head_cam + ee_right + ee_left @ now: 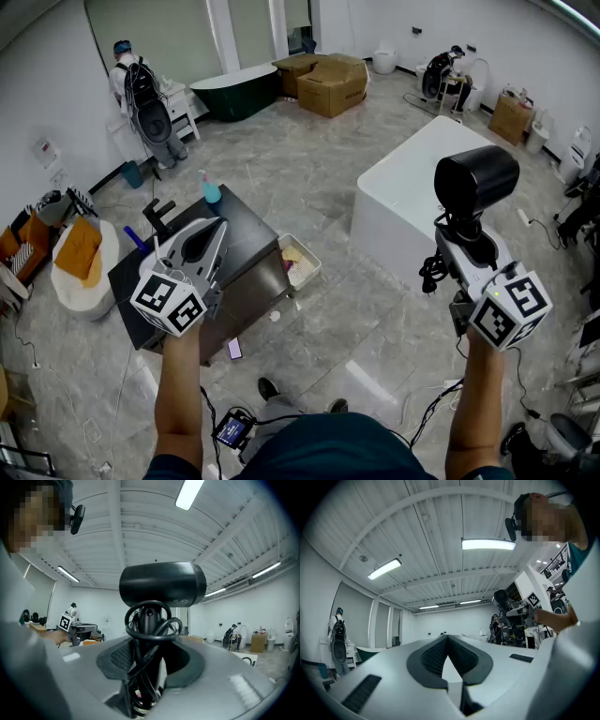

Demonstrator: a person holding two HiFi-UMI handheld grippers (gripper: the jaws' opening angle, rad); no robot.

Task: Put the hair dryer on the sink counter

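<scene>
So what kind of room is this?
Probably a big test hall with bathroom props, not a home: a bathtub, cardboard boxes and a dark sink counter stand apart on an open floor.

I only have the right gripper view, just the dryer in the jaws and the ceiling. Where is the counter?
Observer: In the head view a dark counter with a black faucet lies low on the left, under the left gripper.
Operator: Anything standing on it?
Observer: A blue bottle stands at its far corner.
Operator: Is the left gripper free to steady the dryer?
Observer: Yes. In the left gripper view its jaws are shut with nothing between them.
</scene>
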